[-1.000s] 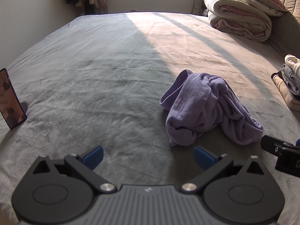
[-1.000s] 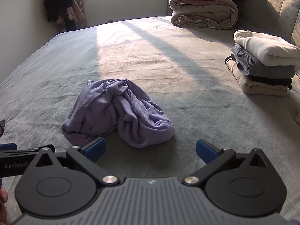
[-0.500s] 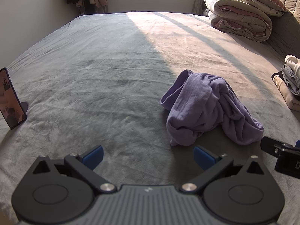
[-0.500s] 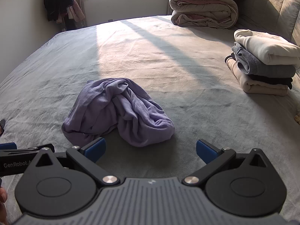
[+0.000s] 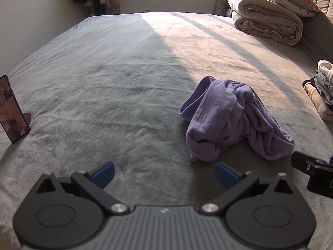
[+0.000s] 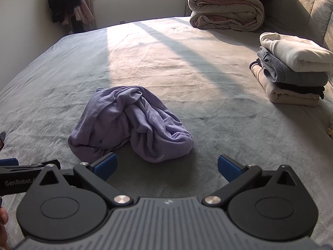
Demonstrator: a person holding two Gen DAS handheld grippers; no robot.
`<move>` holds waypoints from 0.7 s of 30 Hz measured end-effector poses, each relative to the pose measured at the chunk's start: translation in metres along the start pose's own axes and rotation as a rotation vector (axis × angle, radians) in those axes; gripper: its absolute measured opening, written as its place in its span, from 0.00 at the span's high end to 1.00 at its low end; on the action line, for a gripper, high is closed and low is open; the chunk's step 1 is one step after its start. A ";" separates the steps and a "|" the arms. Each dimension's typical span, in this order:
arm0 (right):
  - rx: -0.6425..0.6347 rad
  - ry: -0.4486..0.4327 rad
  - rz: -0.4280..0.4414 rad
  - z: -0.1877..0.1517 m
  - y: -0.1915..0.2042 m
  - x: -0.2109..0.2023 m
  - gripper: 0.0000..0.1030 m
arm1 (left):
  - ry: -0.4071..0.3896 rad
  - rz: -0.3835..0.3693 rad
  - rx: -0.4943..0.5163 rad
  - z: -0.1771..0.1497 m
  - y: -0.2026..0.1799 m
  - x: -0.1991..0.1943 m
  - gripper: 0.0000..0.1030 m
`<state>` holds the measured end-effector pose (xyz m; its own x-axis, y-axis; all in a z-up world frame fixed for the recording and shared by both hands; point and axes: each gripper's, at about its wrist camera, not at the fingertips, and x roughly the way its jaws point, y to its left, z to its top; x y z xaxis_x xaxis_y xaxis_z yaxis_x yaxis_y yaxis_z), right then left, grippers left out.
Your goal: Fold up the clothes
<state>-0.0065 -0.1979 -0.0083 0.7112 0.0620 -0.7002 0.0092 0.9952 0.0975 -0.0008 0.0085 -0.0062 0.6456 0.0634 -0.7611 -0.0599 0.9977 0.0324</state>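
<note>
Through the left wrist view, I see my left tool [image 5: 164, 174] hanging above the bed [image 5: 116, 95] with its blue pads spread wide, holding nothing and touching nothing. The crumpled purple garment [image 5: 233, 118] lies at about one o'clock from it, near but clear of the right-hand pad. The heap's long axis runs roughly from ten o'clock to four o'clock, with a ribbed hem edge showing at its far left end. My right tool [image 5: 312, 173] pokes into view at three o'clock, just beside the heap's near right lobe. A phone [image 5: 12, 108] stands propped at nine o'clock, and a folded duvet [image 5: 268, 20] sits at one o'clock, far back.

Over in the right wrist view, the right tool [image 6: 167, 164] is likewise fully spread and empty. Here the garment [image 6: 129, 123] sits at about eleven o'clock, and its near edge comes just beside the left-hand pad; I cannot tell whether they touch. A stack of folded clothes [image 6: 291, 70] rests at two o'clock, well apart.

I judge the right tool the nearer one, so the first pinch to open out the heap falls to it.
</note>
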 end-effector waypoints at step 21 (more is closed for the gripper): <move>-0.002 0.005 -0.001 -0.001 0.000 0.001 0.00 | 0.007 0.011 -0.006 0.001 0.002 0.004 0.00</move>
<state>-0.0062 -0.1976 -0.0095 0.7077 0.0616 -0.7038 0.0084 0.9954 0.0955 0.0019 0.0105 -0.0085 0.6395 0.0743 -0.7652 -0.0713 0.9968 0.0372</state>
